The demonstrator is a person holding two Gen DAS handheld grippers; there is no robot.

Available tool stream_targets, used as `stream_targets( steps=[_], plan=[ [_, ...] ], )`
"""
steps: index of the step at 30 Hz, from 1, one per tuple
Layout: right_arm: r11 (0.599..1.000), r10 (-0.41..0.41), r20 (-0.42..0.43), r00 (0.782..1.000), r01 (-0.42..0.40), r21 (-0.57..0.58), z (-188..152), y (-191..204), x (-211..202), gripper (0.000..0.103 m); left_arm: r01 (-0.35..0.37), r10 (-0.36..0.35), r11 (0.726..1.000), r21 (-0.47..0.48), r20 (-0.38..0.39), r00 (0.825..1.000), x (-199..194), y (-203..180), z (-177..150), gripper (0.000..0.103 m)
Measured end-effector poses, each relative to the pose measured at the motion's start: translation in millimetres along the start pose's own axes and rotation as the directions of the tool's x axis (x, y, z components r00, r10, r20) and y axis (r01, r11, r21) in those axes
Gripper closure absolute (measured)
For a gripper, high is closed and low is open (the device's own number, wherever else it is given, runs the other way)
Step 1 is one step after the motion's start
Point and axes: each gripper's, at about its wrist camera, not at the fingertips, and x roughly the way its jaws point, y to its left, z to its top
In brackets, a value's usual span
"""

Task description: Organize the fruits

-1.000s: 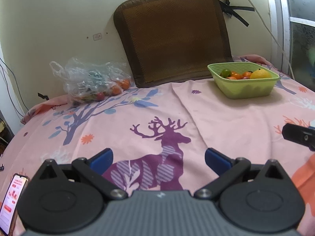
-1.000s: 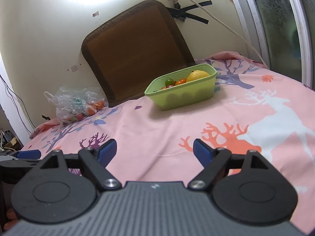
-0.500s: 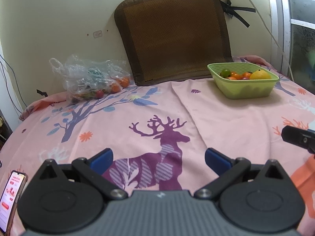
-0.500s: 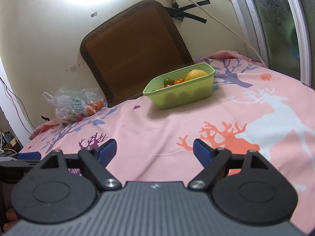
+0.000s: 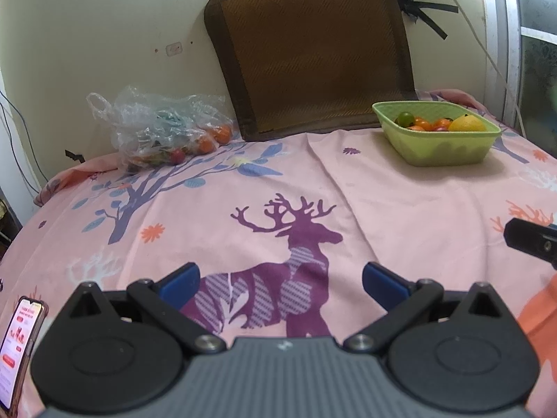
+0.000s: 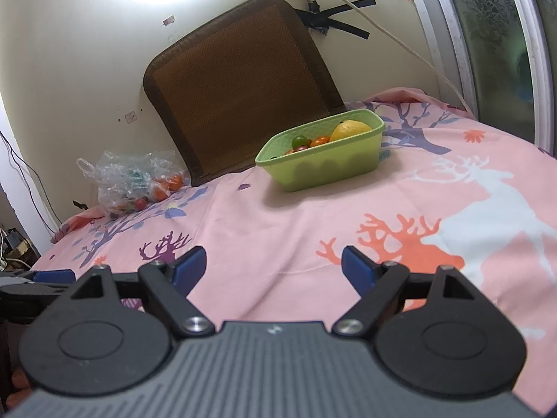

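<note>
A pink deer-print bedsheet (image 5: 400, 209) fills both views, little changed from a moment earlier. Left gripper (image 5: 280, 284) and right gripper (image 6: 275, 266) stay spread, empty. The green fruit basket (image 5: 438, 148) sits upper right, the plastic fruit bag (image 5: 156, 129) upper left. The phone (image 5: 19, 341) screen's text is unreadable.

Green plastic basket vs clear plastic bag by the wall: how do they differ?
The green plastic basket is rigid, open-topped and rectangular; the clear plastic bag is crumpled and shapeless. The basket stands on the right in front of the brown woven mat; the bag lies to its left. Both hold small fruit.
</note>
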Motion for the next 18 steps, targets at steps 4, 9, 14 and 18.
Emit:
stream_targets(
  steps=[4, 9, 14, 18],
  plan=[
    [1.000, 0.001, 0.004, 1.000, -0.001, -0.006, 0.2, 1.4, -0.5, 0.017, -0.017, 0.017, 1.000, -0.008, -0.014, 1.000, 4.2, 1.9, 0.5, 0.000],
    [1.000, -0.002, 0.001, 1.000, 0.002, 0.003, 0.5, -0.5, 0.2, 0.017, -0.032, 0.032, 0.999, -0.011, -0.019, 0.999, 6.0, 3.1, 0.6, 0.000],
    [1.000, -0.002, 0.003, 1.000, 0.002, 0.004, -0.5, -0.6, -0.1, 0.017, -0.039, 0.039, 0.999, -0.002, -0.025, 0.999, 7.1, -0.7, -0.2, 0.000],
    [1.000, -0.005, 0.004, 1.000, 0.005, 0.012, -0.6, -1.8, -0.6, 0.017, -0.040, 0.040, 0.999, 0.003, -0.027, 0.999, 6.7, -2.7, -1.4, 0.000]
  ],
)
